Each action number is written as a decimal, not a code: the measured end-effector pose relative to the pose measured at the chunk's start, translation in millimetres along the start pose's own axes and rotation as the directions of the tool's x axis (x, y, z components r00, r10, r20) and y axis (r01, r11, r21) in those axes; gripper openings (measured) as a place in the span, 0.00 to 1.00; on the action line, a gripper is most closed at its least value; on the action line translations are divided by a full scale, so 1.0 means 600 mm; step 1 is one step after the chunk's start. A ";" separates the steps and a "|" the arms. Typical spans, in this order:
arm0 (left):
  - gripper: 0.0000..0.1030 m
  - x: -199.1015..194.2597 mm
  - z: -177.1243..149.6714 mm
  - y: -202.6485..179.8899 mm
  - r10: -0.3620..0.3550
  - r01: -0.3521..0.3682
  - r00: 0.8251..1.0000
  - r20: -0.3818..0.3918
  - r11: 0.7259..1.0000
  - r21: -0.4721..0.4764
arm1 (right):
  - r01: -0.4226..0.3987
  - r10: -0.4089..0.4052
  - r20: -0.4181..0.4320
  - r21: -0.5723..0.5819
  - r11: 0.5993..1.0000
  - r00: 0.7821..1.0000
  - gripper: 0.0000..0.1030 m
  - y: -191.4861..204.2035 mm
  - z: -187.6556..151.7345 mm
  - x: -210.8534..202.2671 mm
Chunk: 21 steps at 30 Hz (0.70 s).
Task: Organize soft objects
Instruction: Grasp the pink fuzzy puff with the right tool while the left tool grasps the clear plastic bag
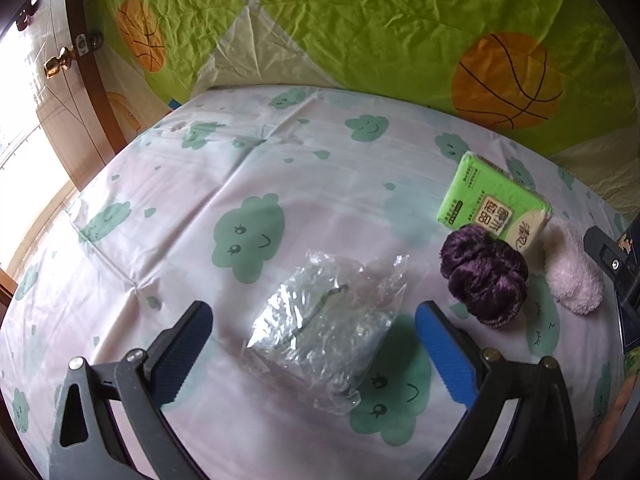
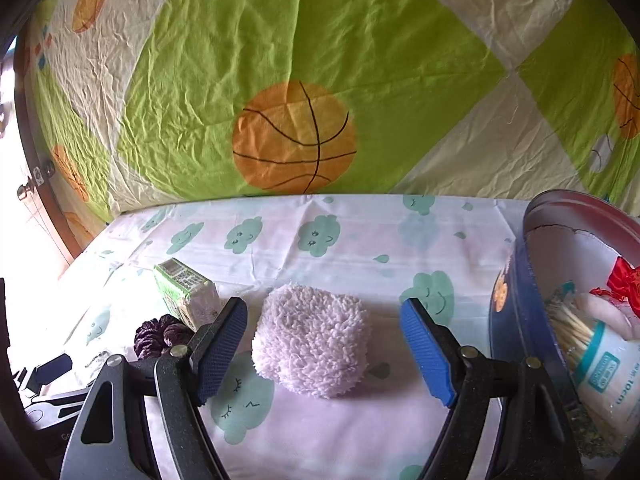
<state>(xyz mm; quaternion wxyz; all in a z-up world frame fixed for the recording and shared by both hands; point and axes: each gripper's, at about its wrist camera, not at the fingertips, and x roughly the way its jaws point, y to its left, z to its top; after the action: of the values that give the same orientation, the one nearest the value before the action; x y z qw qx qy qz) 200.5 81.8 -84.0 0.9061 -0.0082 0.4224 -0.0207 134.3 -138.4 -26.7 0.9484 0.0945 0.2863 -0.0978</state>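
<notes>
My left gripper [image 1: 314, 326] is open, its jaws on either side of a crumpled clear plastic bag [image 1: 326, 330] lying on the cloud-print sheet [image 1: 168, 200]. To its right lie a purple scrunchie [image 1: 484, 274], a green tissue pack [image 1: 494, 204] and a fluffy pale pink puff [image 1: 572, 274]. My right gripper [image 2: 324, 334] is open, its jaws on either side of the pink puff [image 2: 312, 344], not touching it. The scrunchie [image 2: 160, 338] and tissue pack [image 2: 186, 294] show left of it.
A round blue tin [image 2: 520, 320] stands open at the right, holding a cotton swab pack [image 2: 600, 364] and something red [image 2: 622, 282]. A green basketball-print quilt [image 2: 296, 80] rises behind the sheet. A wooden bed frame [image 1: 90, 64] and bright window are at the left.
</notes>
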 end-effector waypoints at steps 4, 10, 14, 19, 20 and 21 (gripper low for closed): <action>1.00 0.008 0.002 0.006 -0.007 0.007 1.000 -0.016 1.000 -0.021 | 0.032 -0.036 -0.115 -0.036 0.999 0.993 0.78 0.023 0.003 0.046; 1.00 0.013 0.006 0.007 -0.009 0.008 1.000 -0.016 1.000 -0.020 | 0.055 -0.067 -0.211 -0.063 0.996 0.975 0.78 0.040 0.005 0.089; 0.89 0.008 0.005 0.006 -0.016 0.016 1.000 0.000 1.000 -0.022 | 0.078 -0.099 -0.284 -0.083 0.993 0.954 0.67 0.045 0.003 0.118; 0.55 -0.004 0.005 0.011 -0.040 0.041 0.999 0.036 0.999 -0.033 | 0.081 -0.105 -0.267 -0.099 0.992 0.958 0.42 0.051 0.006 0.111; 0.52 -0.006 0.005 0.015 -0.051 0.053 0.998 0.042 0.998 -0.045 | 0.081 -0.104 -0.266 -0.096 0.992 0.958 0.38 0.050 0.006 0.110; 0.48 -0.007 0.005 0.021 -0.068 0.071 0.996 0.049 0.996 -0.059 | 0.078 -0.100 -0.264 -0.094 0.993 0.959 0.35 0.049 0.006 0.109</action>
<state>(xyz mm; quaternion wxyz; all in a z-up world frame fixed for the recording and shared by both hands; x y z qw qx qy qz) 200.2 94.3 -79.4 0.9138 -0.0510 0.4011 -0.0393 196.6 -119.4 -57.1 0.8986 0.0546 0.4200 -0.1148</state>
